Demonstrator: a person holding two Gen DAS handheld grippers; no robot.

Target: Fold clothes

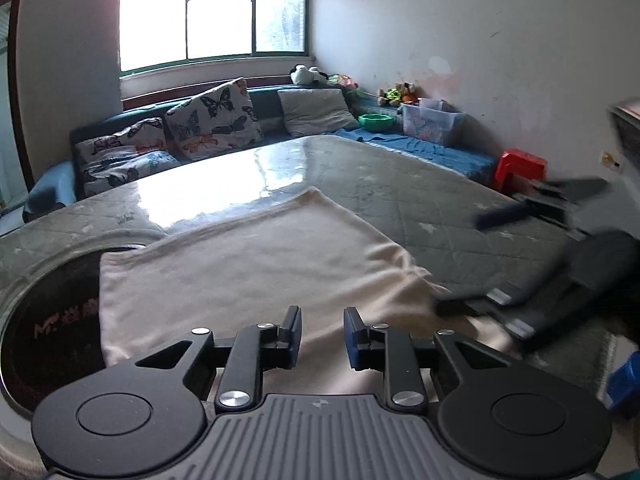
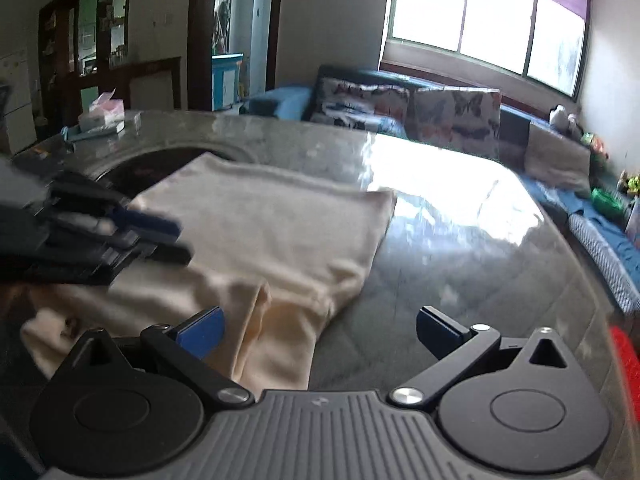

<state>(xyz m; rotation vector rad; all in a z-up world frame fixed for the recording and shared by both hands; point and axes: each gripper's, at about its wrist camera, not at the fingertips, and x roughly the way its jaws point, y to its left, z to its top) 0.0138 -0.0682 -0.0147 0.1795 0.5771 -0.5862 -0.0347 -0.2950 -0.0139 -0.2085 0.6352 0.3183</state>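
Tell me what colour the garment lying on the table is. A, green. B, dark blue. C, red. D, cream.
D: the garment spread flat on the glossy table is a pale cream in both wrist views, with the open left gripper and open right gripper above its near edge.

My right gripper (image 1: 480,264) is motion-smeared in the left wrist view, finger edges unreadable, body cut by the right edge. Left gripper (image 2: 176,240) is equally smeared in the right wrist view, cut by the left edge; can't tell from there whether it touches the cream garment (image 2: 280,232). Garment's near hem is hidden under my gripper bodies in both views. Dark round inset (image 1: 52,320) in the table is half covered by the garment, its lettering cut off. Sofa toys (image 1: 396,94) are too small to identify.
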